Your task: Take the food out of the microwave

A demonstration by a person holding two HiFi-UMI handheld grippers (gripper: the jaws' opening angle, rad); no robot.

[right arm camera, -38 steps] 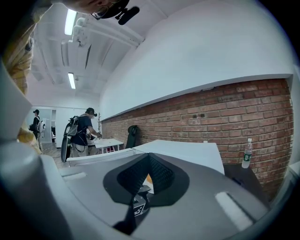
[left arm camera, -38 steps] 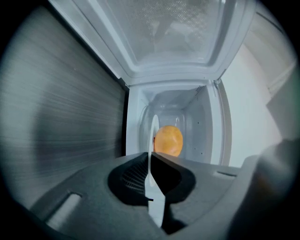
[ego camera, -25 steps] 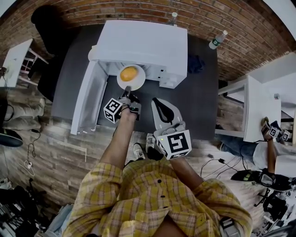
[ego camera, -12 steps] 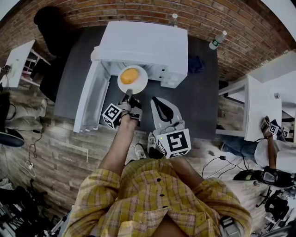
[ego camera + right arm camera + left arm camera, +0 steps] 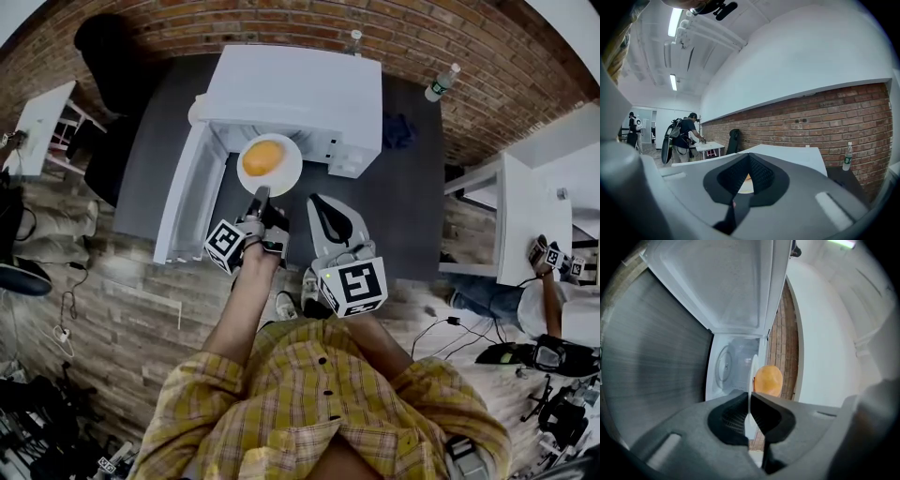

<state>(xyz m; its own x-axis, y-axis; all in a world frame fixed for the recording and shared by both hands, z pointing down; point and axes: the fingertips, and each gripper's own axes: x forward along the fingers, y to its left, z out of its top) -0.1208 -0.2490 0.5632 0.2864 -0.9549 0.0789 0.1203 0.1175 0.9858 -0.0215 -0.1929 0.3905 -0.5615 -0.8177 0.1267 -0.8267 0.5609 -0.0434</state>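
Observation:
A white plate (image 5: 281, 173) carrying a round orange food (image 5: 262, 157) hangs in front of the open white microwave (image 5: 300, 89). My left gripper (image 5: 260, 199) is shut on the plate's near rim. In the left gripper view the plate (image 5: 753, 373) shows edge-on between the pads, with the food (image 5: 768, 379) on its right and the microwave's cavity (image 5: 726, 364) behind. The microwave door (image 5: 185, 202) stands swung open at the left. My right gripper (image 5: 323, 214) is shut on nothing, to the right of the plate; in its own view, the right gripper (image 5: 749, 161) points over the microwave top.
The microwave stands on a dark grey table (image 5: 408, 206). A water bottle (image 5: 441, 82) and a dark blue cloth (image 5: 398, 129) lie at its right, another bottle (image 5: 352, 37) behind it. White tables (image 5: 525, 216) and other people stand around the room.
My left gripper has drawn the plate with the food back out of the microwave and lifted it; the plate now sits fully outside the opening. The right gripper has stayed put.

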